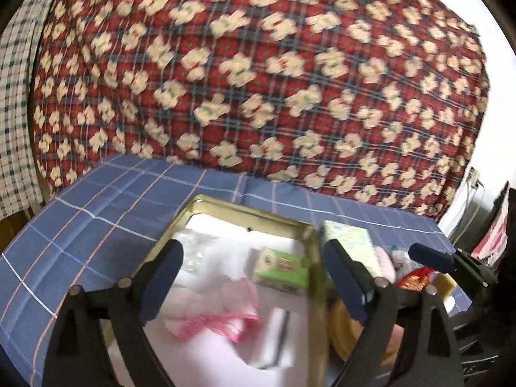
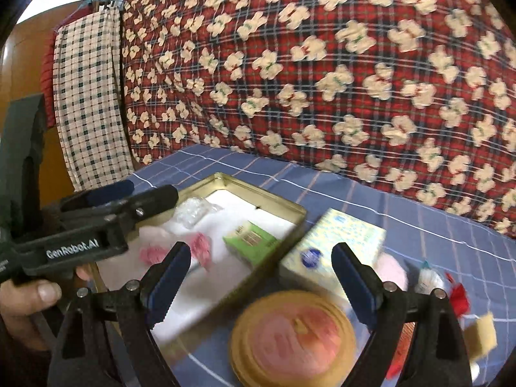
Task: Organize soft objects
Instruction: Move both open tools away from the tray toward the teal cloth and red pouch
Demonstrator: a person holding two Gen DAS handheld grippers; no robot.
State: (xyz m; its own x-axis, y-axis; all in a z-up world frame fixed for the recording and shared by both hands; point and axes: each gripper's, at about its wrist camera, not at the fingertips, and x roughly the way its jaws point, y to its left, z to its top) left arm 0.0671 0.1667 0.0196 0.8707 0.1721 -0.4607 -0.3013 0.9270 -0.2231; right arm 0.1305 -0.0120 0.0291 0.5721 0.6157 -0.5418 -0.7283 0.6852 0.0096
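Observation:
A gold tin tray (image 1: 248,213) with a white lining stands on the blue checked cloth. It holds a clear bubble-wrap piece (image 1: 196,245), a pink-and-white soft cloth (image 1: 219,322) and a green packet (image 1: 283,267). My left gripper (image 1: 254,277) is open and empty, hovering over the tray. My right gripper (image 2: 261,287) is open and empty above the tray's right rim (image 2: 258,274), near a tissue pack (image 2: 335,242) and a round gold-rimmed pink puff (image 2: 293,338). The left gripper (image 2: 96,206) shows at the left of the right wrist view.
A pale pink soft item (image 2: 393,267), a small white object (image 2: 429,277), a red tassel (image 2: 458,296) and a yellow sponge piece (image 2: 483,332) lie right of the tissue pack. A red bear-print quilt (image 2: 322,64) hangs behind the table. A checked cloth (image 2: 87,96) hangs at the left.

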